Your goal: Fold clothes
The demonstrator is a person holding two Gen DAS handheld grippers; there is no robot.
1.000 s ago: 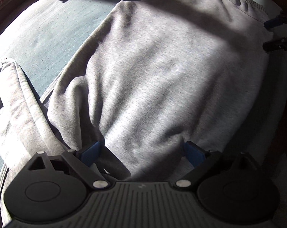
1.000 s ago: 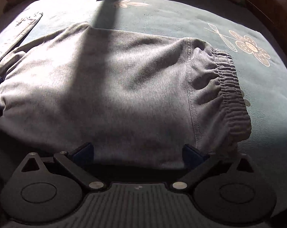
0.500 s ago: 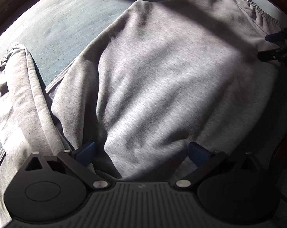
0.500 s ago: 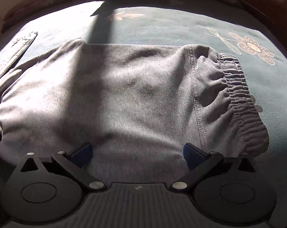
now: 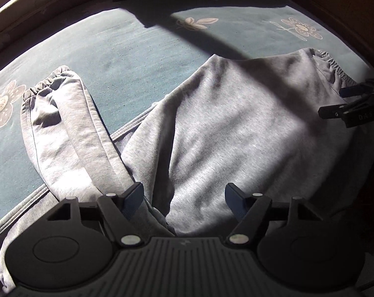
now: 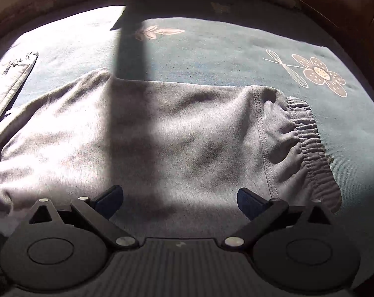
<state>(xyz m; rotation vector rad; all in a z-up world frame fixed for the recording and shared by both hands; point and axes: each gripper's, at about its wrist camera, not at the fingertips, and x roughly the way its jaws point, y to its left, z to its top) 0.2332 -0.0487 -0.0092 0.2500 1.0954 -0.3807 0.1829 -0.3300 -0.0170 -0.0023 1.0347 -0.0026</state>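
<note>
**Soft grey sweatpants, both claws empty**

Left wrist view: the sweatpants [image 5: 236, 128] lie on a teal floral bedspread [image 5: 127, 57], cuffed leg [image 5: 60, 123] trailing left. Left claw [image 5: 184, 198] gapes wide, holding nothing.

Right wrist view: only here the elastic waistband [image 6: 308, 143] shows plainly, probably the firmest hold on limp, light fleece. Right claw [image 6: 179, 200] likewise spread, empty.

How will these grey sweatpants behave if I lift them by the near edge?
The sweatpants will probably drape and sag, since the fabric already lies in soft wrinkles. The leg will likely trail behind. The gathered waistband should give a firmer grip.
</note>
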